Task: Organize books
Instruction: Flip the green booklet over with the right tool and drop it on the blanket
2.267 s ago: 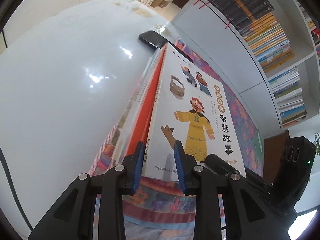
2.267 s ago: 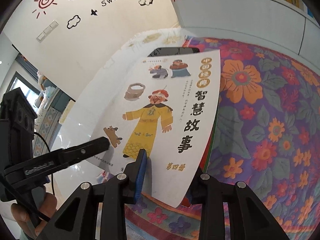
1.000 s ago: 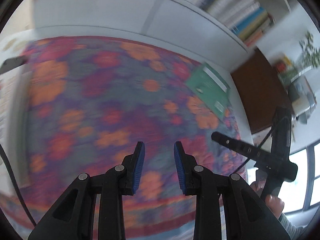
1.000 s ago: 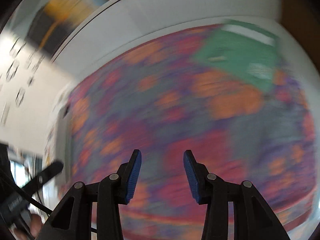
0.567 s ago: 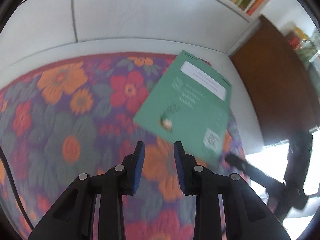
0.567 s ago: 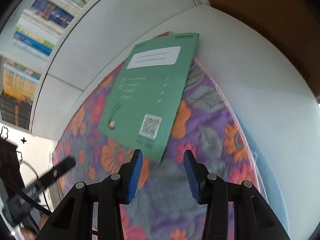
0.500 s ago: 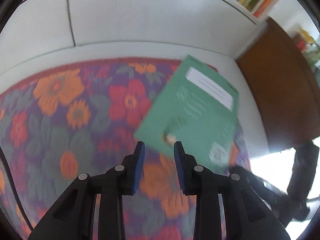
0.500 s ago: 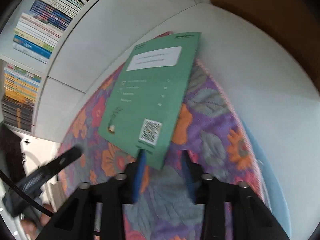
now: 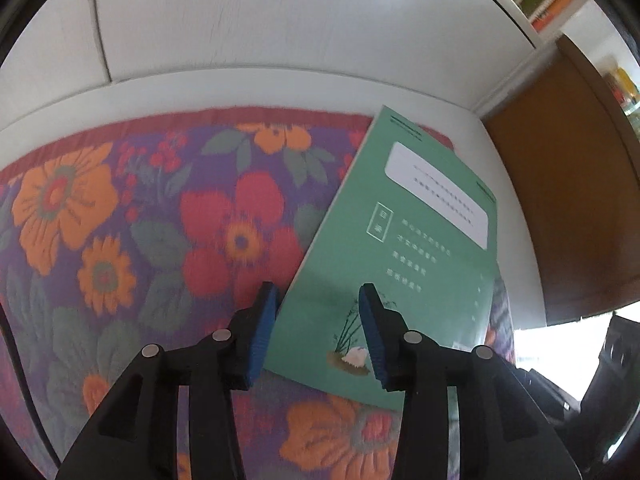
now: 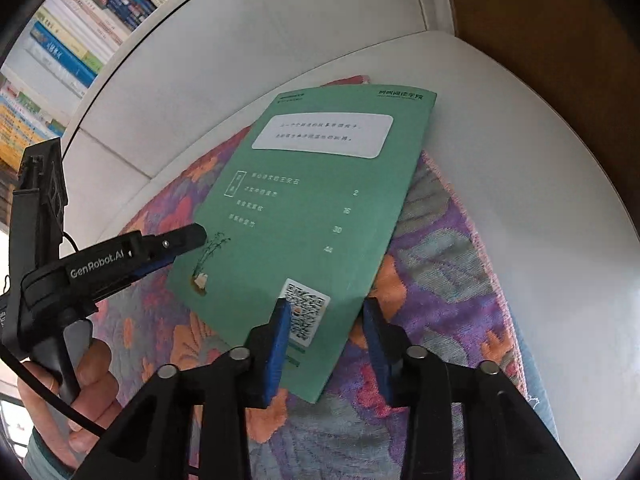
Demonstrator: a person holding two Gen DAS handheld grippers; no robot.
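- One green book [image 9: 404,248] lies flat, back cover up, on the floral cloth [image 9: 132,232] that covers part of the white table [image 10: 520,152]. The book's far right corner overhangs the cloth onto bare table top.
- Two grippers are present, one in each of the person's hands; both point steeply down at the book's near edge.
- Left gripper [image 9: 316,312]: its jaws have just been opening and stand partly apart. The book's near left corner lies in the gap; the blue pads [image 9: 264,328] do not press on it.
- Right gripper [image 10: 324,324]: its jaws have likewise just been opening and stand partly apart, straddling the book's near right corner by the QR code [image 10: 306,312]. The pads are clear of the cover.
- One white label panel [image 10: 324,134] sits near the book's far edge; a small plant drawing [image 9: 352,344] sits near its near edge.
- Right wrist view only: the left gripper seen from the side, its tip just over the book's left edge, the hand [image 10: 92,380] gripping its handle, and the QR code.
- Left wrist view only: the brown panel [image 9: 568,184] right of the book.
- The bookshelf [image 10: 60,56] behind the book holds many upright books; they cannot be counted.
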